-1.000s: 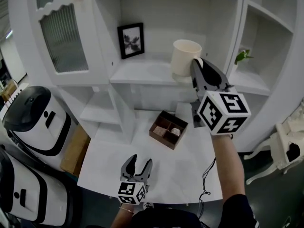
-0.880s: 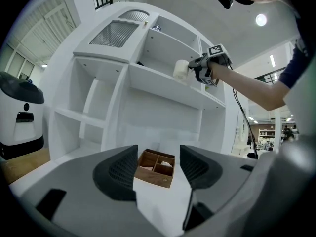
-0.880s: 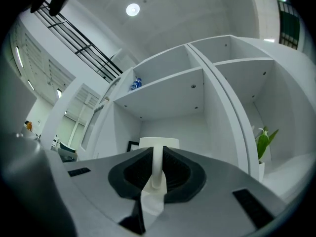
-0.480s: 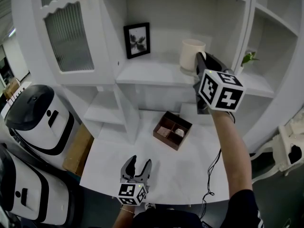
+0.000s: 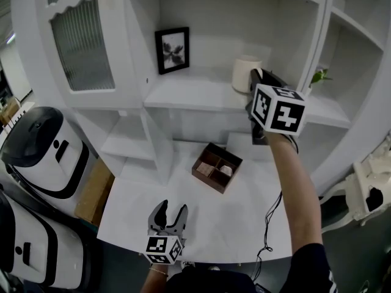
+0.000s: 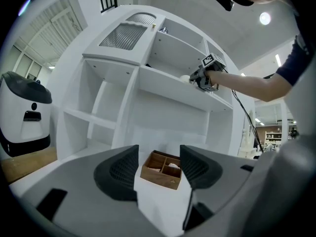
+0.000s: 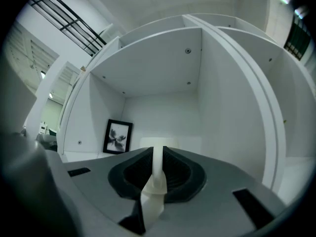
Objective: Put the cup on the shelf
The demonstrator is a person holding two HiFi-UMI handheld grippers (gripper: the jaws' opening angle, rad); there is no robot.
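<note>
A cream cup point(image 5: 244, 73) is in the middle shelf bay point(image 5: 195, 95), at its right side. My right gripper point(image 5: 253, 79) is shut on the cup's handle point(image 7: 157, 181), which runs between the two dark pads in the right gripper view. Whether the cup's base rests on the shelf board I cannot tell. My left gripper point(image 5: 170, 211) hangs low over the white table point(image 5: 244, 224) near its front edge, open and holding nothing. The left gripper view shows the cup point(image 6: 185, 78) and the right gripper point(image 6: 207, 76) up at the shelf.
A framed picture point(image 5: 171, 49) leans at the back left of the same bay. A small wooden divided box point(image 5: 217, 166) sits on the table under the shelf. A green plant point(image 5: 317, 75) stands in the right bay. White-and-black machines point(image 5: 43, 151) stand at the left.
My right gripper has carried the cup farther back and a little right into the shelf bay. The left gripper has sunk slightly and stays open.
</note>
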